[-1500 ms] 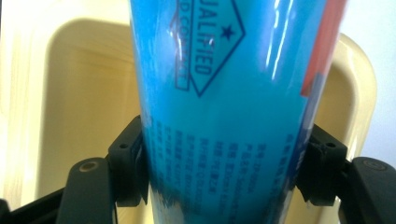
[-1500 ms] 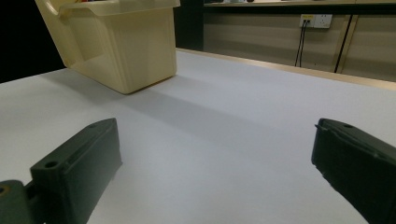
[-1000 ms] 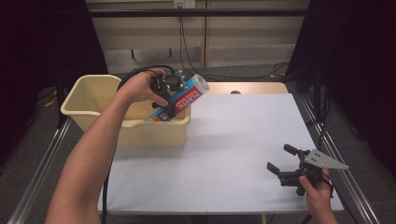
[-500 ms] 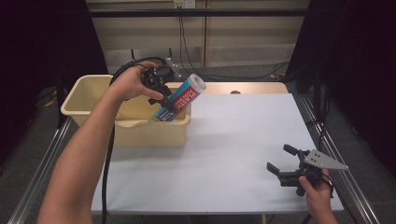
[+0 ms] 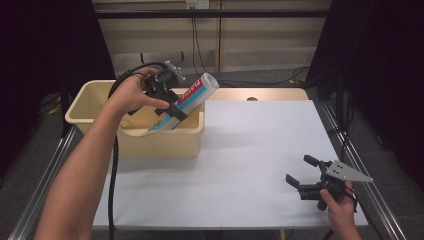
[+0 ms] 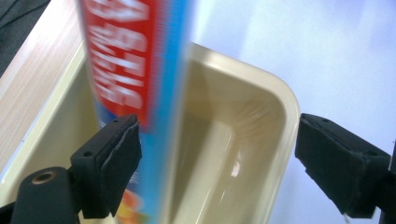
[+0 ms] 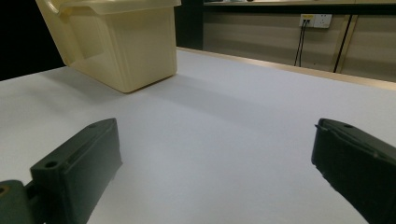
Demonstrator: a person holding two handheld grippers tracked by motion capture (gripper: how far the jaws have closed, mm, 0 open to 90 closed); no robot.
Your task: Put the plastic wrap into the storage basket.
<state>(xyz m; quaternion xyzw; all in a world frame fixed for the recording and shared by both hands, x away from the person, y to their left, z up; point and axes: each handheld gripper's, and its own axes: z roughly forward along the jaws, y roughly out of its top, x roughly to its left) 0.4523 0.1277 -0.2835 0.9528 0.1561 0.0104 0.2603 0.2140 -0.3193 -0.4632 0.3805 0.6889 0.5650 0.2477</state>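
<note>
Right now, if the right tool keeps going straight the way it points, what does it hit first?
Probably nothing near: the right tool, jaws open, faces bare white tabletop. The cream plastic bin sits left of that line, though depth is unclear.

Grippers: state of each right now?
Left gripper: open, jaws just been opening; tube between them, right pad clear.
Right gripper: open, empty.

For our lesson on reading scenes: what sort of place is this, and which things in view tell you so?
Probably a lab or recording studio bench, not a home. A bare white table on metal rails, black curtains around it, wall sockets with trailing cables, and a handheld left gripper over a cream tub.
</note>
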